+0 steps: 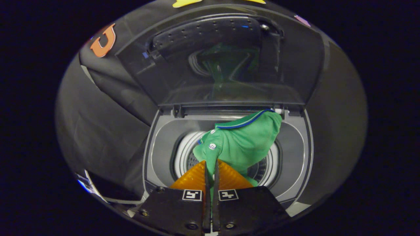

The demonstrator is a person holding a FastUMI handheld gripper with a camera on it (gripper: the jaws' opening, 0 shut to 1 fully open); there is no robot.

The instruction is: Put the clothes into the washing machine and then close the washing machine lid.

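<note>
A green polo shirt (244, 142) with a blue-trimmed collar and white buttons hangs from my gripper (211, 163), which is shut on a fold of it. The shirt bunches up over the round drum opening (183, 155) of the top-loading washing machine (157, 144), just ahead of and beyond my fingers, its collar reaching toward the back hinge. The machine's dark see-through lid (226, 62) stands raised behind the drum, with the green shirt reflected in it. The lower part of the shirt is hidden behind my fingers.
The grey top panel (295, 147) rings the drum opening. The lid's hinges (178, 111) sit at the back edge. Black booth cloth (108, 124) hangs to the left and right of the machine.
</note>
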